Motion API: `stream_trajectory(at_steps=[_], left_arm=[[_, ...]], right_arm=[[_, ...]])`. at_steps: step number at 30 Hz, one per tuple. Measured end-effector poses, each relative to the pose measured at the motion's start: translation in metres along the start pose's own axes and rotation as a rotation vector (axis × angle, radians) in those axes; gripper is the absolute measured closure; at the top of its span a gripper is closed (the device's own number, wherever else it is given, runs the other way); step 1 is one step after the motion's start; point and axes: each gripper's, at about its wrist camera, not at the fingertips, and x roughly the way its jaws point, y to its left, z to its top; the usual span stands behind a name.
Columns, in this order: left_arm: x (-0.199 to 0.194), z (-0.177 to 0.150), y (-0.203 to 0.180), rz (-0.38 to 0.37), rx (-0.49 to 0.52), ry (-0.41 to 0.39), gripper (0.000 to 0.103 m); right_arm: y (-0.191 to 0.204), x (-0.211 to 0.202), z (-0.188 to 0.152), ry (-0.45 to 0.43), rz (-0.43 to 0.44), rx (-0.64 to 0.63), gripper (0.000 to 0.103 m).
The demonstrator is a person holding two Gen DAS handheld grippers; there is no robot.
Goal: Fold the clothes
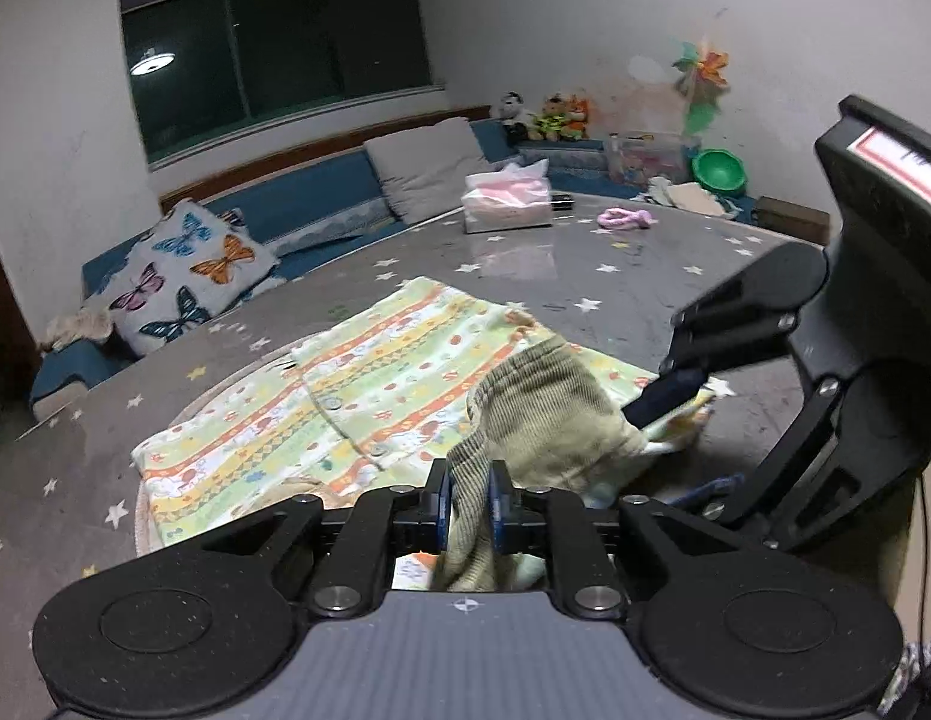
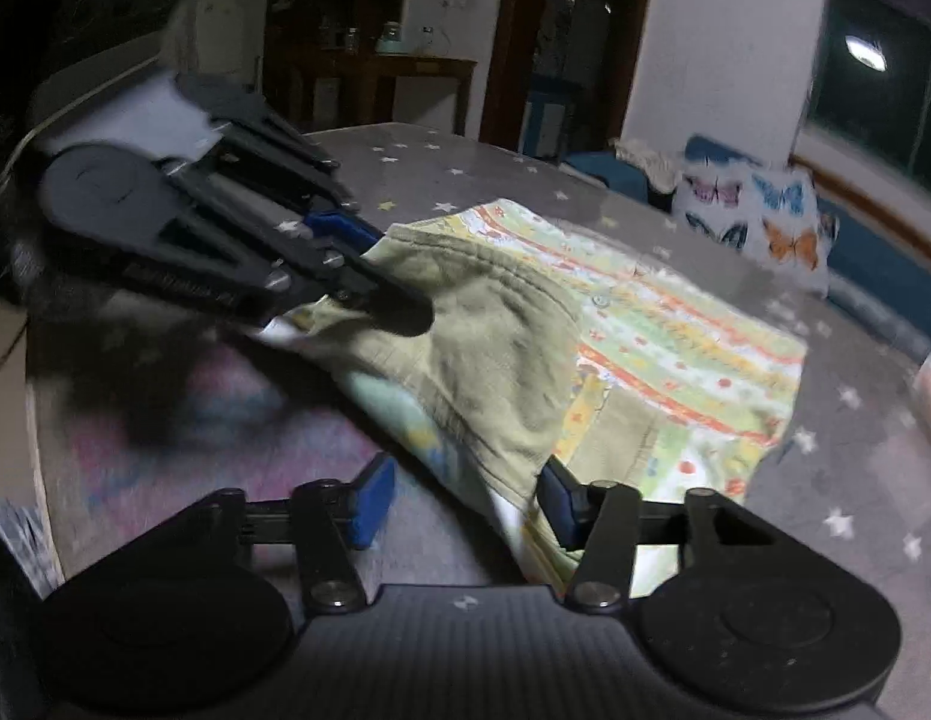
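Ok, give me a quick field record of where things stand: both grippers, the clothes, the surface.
left gripper: jaws shut on the olive corduroy garment
right gripper: jaws open, the cloth edge lying between them, not pinched
striped shirt: spread flat, button front up, under the corduroy garment
corduroy garment: partly lifted and bunched over the shirt's near corner
table: grey star-print cover, round edge
far end of table: tissue box, pink item
fold: not yet done

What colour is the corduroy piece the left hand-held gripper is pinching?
Olive green corduroy piece, best seen in the left wrist view.
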Motion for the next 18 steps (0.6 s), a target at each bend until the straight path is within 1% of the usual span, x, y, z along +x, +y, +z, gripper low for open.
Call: stream_trajectory(at_steps=[1,2,3,4,5,8,11,14,16,18], left_arm=[[-0.002,-0.002,0.001,0.008,-0.002,0.001,0.082],[-0.004,-0.005,0.002,0.016,-0.004,0.001,0.073],[-0.008,-0.008,0.002,0.024,-0.002,-0.001,0.065],[-0.014,-0.013,0.002,0.034,0.004,-0.004,0.054],[-0.021,-0.018,0.001,0.042,0.013,-0.007,0.052],[-0.036,-0.035,-0.002,0.050,0.030,0.005,0.050],[-0.044,-0.052,-0.006,0.067,0.056,0.032,0.049],[-0.043,-0.064,-0.014,0.108,0.133,0.051,0.049],[-0.040,-0.069,-0.018,0.135,0.181,0.053,0.049],[-0.035,-0.073,-0.021,0.161,0.229,0.052,0.050]], right_arm=[[-0.004,0.003,0.002,0.004,0.007,0.023,0.068],[-0.008,0.006,0.004,0.009,0.013,0.047,0.068],[-0.015,0.007,0.006,0.012,0.032,0.085,0.074],[-0.021,0.007,0.007,0.011,0.046,0.116,0.078],[-0.027,0.006,0.008,0.011,0.058,0.148,0.078],[-0.040,0.004,0.009,0.006,0.083,0.224,0.080],[-0.040,0.006,0.007,0.008,0.078,0.227,0.080],[-0.039,0.009,0.006,0.012,0.074,0.224,0.078],[-0.038,0.010,0.006,0.013,0.068,0.225,0.074],[-0.039,0.010,0.006,0.014,0.064,0.232,0.075]])
